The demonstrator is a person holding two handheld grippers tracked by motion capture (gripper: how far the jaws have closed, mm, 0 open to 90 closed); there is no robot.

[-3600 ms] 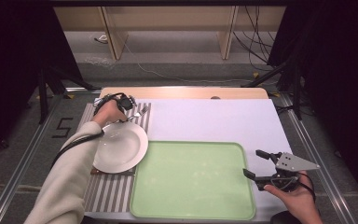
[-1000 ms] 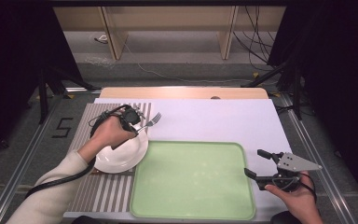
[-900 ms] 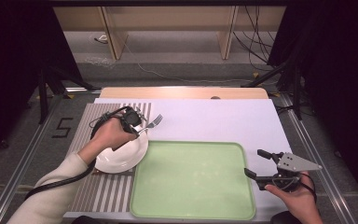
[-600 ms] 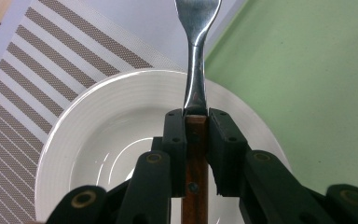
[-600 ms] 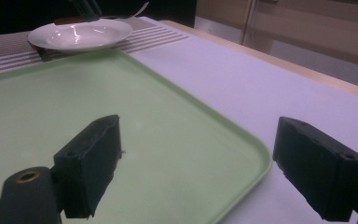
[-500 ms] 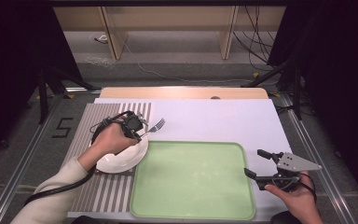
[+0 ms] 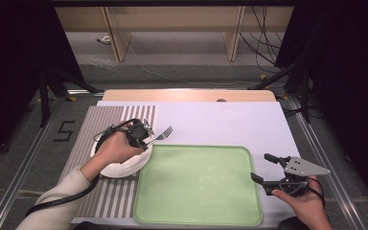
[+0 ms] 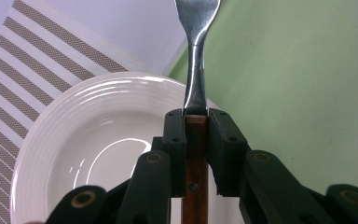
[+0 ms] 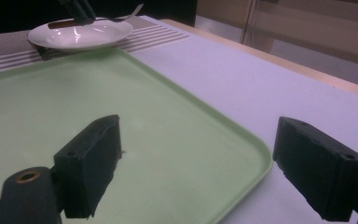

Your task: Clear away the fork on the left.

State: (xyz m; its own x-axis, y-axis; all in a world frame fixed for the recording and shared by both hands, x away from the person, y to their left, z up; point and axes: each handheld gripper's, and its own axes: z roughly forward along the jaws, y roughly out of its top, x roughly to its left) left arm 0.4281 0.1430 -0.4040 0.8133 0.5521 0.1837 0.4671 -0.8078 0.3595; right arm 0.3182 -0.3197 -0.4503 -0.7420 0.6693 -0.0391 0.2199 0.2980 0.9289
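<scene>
My left gripper [image 7: 141, 135] is shut on a fork [image 7: 162, 134] with a wooden handle [image 8: 196, 163]. It holds the fork over the right rim of a white plate [image 7: 124, 166], tines pointing toward the white table top. In the left gripper view the metal neck [image 8: 196, 70] rises from between the pads, above the plate [image 8: 93, 144] and the tray's corner. A pale green tray [image 7: 199, 184] lies right of the plate. My right gripper [image 7: 262, 168] stands open at the tray's right edge; its jaws straddle the tray's corner [image 9: 242, 154] with nothing between them.
The plate rests on a striped placemat [image 7: 105, 120] at the table's left. A white table top [image 7: 230, 124] stretches behind the tray, with a wooden strip [image 7: 187, 95] along the far edge. The left gripper's cable [image 7: 57, 203] trails down the forearm.
The left hand has carried the fork from the placemat's far side toward me and to the right, over the plate's right rim. The right gripper has kept still.
</scene>
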